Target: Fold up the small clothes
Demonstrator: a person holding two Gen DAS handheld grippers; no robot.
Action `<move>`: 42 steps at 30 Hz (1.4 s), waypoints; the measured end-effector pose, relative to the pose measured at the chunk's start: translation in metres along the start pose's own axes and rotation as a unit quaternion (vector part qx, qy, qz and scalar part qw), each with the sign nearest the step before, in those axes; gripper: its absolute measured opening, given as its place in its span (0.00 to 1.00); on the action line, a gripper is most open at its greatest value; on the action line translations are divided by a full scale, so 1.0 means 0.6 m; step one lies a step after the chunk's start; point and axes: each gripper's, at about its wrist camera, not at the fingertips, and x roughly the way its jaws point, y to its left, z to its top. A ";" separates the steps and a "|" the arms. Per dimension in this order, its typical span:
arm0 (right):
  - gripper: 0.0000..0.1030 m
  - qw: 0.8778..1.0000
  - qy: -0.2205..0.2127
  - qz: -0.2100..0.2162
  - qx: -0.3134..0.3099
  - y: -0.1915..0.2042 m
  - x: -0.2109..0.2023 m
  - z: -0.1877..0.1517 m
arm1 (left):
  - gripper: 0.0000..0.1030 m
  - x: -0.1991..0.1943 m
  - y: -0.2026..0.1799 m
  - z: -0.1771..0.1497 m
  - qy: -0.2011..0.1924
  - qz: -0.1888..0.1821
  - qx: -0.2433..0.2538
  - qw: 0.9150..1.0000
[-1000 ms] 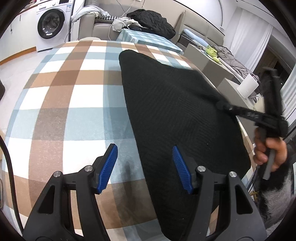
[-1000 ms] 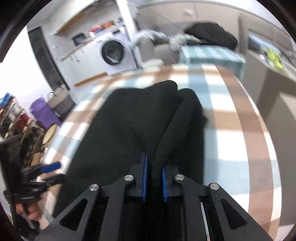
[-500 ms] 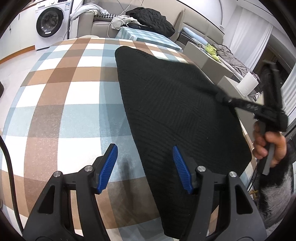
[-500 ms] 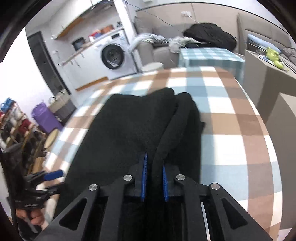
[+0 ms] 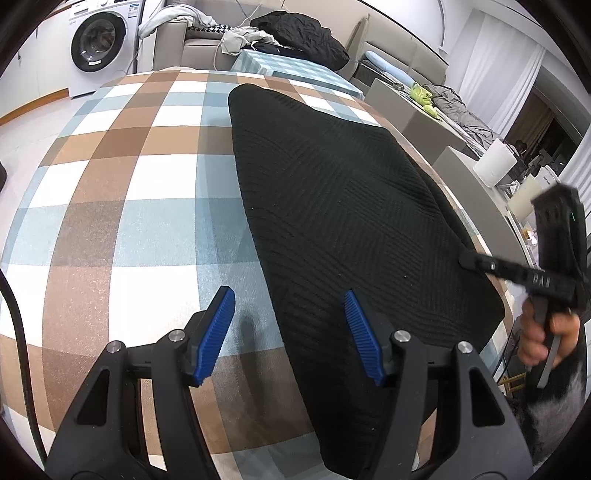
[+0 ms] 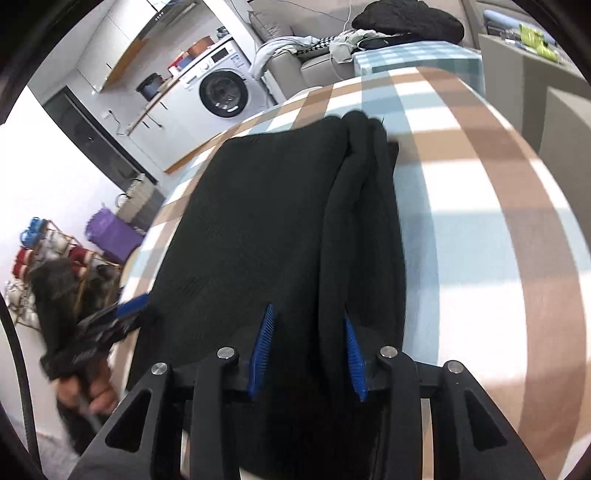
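A black knit garment [image 5: 343, 206] lies folded on the checked tablecloth [image 5: 122, 177]. My left gripper [image 5: 290, 332] is open and empty at its near left edge, one finger over the cloth and one over the garment. In the right wrist view the garment [image 6: 258, 221] shows a thick folded ridge along its right side. My right gripper [image 6: 306, 350] is open, its blue pads [image 6: 262, 339] on either side of that ridge. The right gripper also shows in the left wrist view [image 5: 469, 263] at the garment's right edge. The left gripper also shows in the right wrist view [image 6: 125, 314].
A washing machine [image 5: 99, 40] and a sofa with piled clothes [image 5: 295, 29] stand behind the table. Grey boxes [image 5: 424, 122] and a white roll [image 5: 495, 166] sit to the right. A rack and a purple bin [image 6: 110, 236] stand at left in the right wrist view.
My right gripper has opened and let go of the garment's folded edge, which now lies flat. The left gripper has stayed open and moved closer to the garment.
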 end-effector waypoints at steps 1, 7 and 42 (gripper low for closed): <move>0.28 1.000 -0.004 -0.006 -0.002 0.001 -0.002 -0.005 | 0.57 0.000 -0.001 0.000 0.000 -0.001 0.001 1.000; 0.05 0.998 -0.047 -0.027 -0.026 0.033 -0.042 -0.018 | 0.57 -0.008 -0.011 0.000 -0.004 -0.003 0.012 1.000; 0.13 1.000 -0.009 0.003 0.025 0.012 -0.027 -0.058 | 0.57 -0.017 -0.029 -0.017 0.007 -0.005 0.026 1.000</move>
